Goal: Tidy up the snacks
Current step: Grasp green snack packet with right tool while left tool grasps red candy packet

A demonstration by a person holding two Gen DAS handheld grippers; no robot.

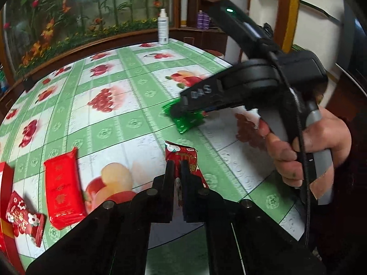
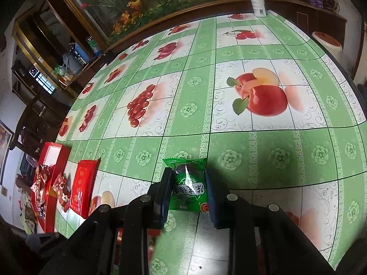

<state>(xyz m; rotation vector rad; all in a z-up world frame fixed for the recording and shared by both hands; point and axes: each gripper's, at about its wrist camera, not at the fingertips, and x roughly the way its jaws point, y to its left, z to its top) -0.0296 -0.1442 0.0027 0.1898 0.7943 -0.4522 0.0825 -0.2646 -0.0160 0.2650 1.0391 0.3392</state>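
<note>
Red foil showed between the fingers of the left gripper (image 1: 176, 167), which were clamped nearly together on the near end of a small red snack packet (image 1: 183, 158), its far end sticking out above the worktop (image 1: 142, 123). The right gripper (image 2: 188, 183) stood partly open, its fingers pressed to either side of a green snack packet (image 2: 189, 183), and from the left wrist view that packet appeared low over, or just touching, the green patterned cloth. Far to the left lay the likely destination, a red box (image 2: 54, 158) with wrapped sweets already in it; a long red packet (image 2: 82, 188) and a small flowered sweet (image 2: 61, 189) lay just beside it on the worktop. The step in hand seemed to be carrying both held packets across to that box. To do it well, each grip should have been kept firm but not crushing, since thin wrappers slip and tear; both packets wanted lifting well clear of the cloth before travelling. The left hand ought to have gone first, being nearer the box, passing above the loose red packets rather than sweeping them aside, and releasing only once over the open box.
</note>
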